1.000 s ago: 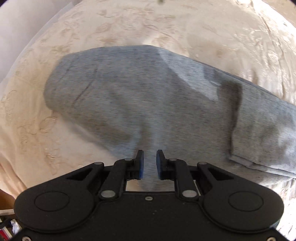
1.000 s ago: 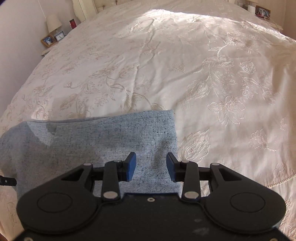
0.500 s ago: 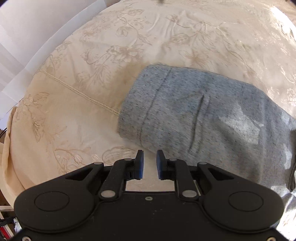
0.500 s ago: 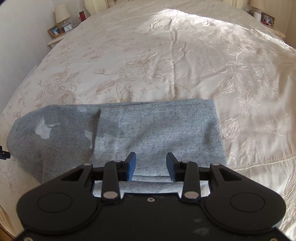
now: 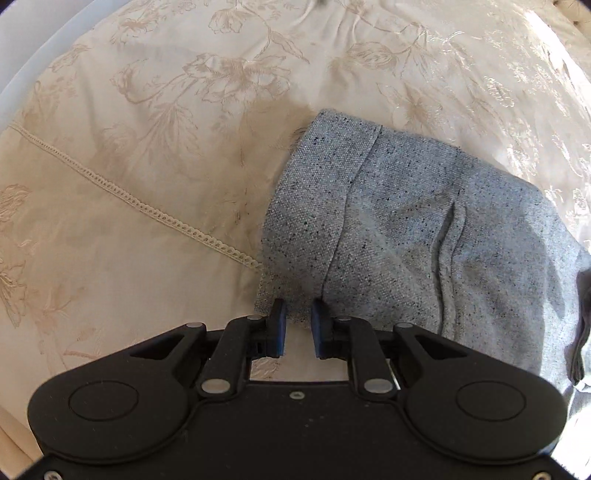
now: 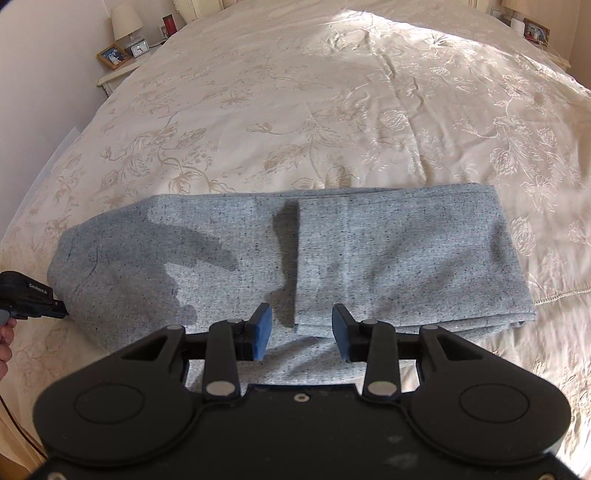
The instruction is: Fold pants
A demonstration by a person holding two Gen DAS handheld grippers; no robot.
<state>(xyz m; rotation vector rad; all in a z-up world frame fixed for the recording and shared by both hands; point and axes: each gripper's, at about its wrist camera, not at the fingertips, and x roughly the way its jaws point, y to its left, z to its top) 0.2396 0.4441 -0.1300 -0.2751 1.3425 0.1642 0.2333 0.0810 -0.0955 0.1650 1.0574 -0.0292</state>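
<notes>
The grey speckled pants (image 6: 288, 258) lie folded in a long band across the near part of the bed. In the left wrist view the pants (image 5: 406, 236) fill the right half, with their left end just ahead of my left gripper (image 5: 297, 320). Its jaws stand a narrow gap apart with nothing between them, at the cloth's near left corner. My right gripper (image 6: 301, 325) is open and empty, hovering over the near edge at the middle of the band. The left gripper also shows at the pants' left end in the right wrist view (image 6: 33, 299).
A cream embroidered bedspread (image 6: 332, 110) covers the bed, with a lace seam (image 5: 129, 199) near the foot. A nightstand (image 6: 122, 62) with lamp and photo frames stands at the far left, another (image 6: 532, 29) at the far right. A wall runs along the left.
Both grippers have drawn back from the pants. The left one swung toward the band's left end. The right view now takes in the whole folded band.
</notes>
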